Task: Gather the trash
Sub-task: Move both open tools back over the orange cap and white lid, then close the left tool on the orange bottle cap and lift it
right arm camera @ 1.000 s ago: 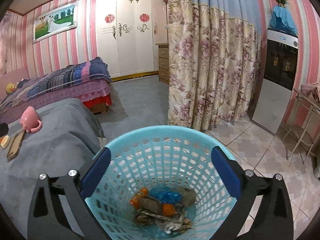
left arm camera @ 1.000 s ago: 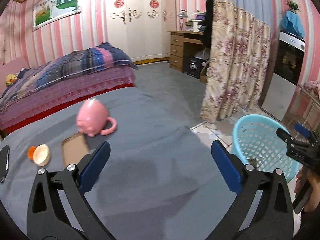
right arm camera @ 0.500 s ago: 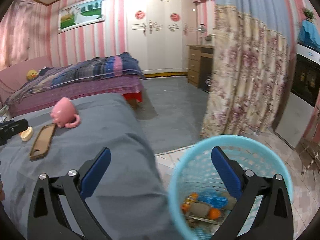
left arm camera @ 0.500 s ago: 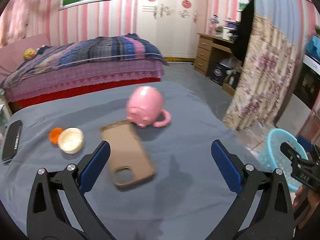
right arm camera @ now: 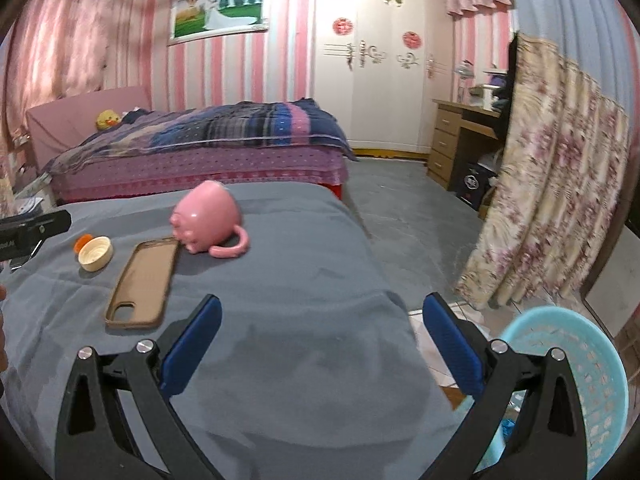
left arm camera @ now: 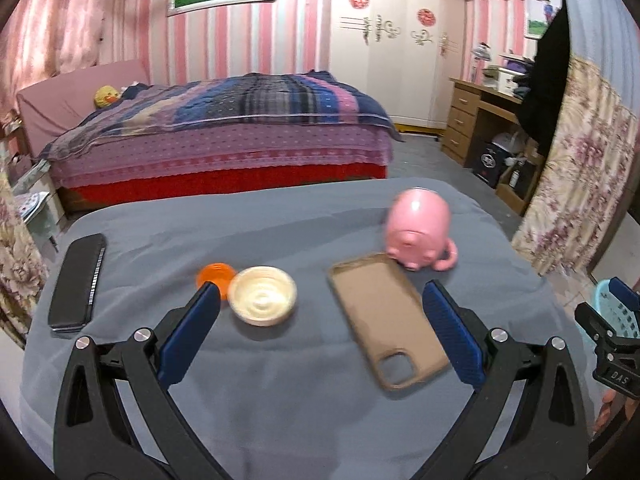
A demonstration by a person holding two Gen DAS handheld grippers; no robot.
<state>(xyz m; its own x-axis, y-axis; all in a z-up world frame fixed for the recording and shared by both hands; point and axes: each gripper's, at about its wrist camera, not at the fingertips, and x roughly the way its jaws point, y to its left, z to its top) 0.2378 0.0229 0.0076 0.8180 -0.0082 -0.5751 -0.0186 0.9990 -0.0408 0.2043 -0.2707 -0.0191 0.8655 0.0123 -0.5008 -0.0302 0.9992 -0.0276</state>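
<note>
On the grey cloth table (left arm camera: 280, 400) lie a cream round lid (left arm camera: 264, 295) and a small orange cap (left arm camera: 214, 274) touching it. My left gripper (left arm camera: 320, 332) is open and empty, just short of the lid. My right gripper (right arm camera: 320, 336) is open and empty above the table's right edge. The light-blue trash basket (right arm camera: 580, 360) stands on the floor at the table's right, with some trash partly hidden inside. The lid (right arm camera: 95, 254) and cap (right arm camera: 83, 241) also show in the right wrist view.
A brown phone case (left arm camera: 386, 312) lies beside a tipped pink pig mug (left arm camera: 418, 232). A black phone (left arm camera: 78, 280) lies at the table's left edge. A bed (left arm camera: 224, 140), a wooden desk (left arm camera: 480, 128) and a floral curtain (right arm camera: 552, 208) stand behind.
Both grippers swung left from the basket towards the table. The left view now faces the lid and cap; the basket has slid to the right edge of both views.
</note>
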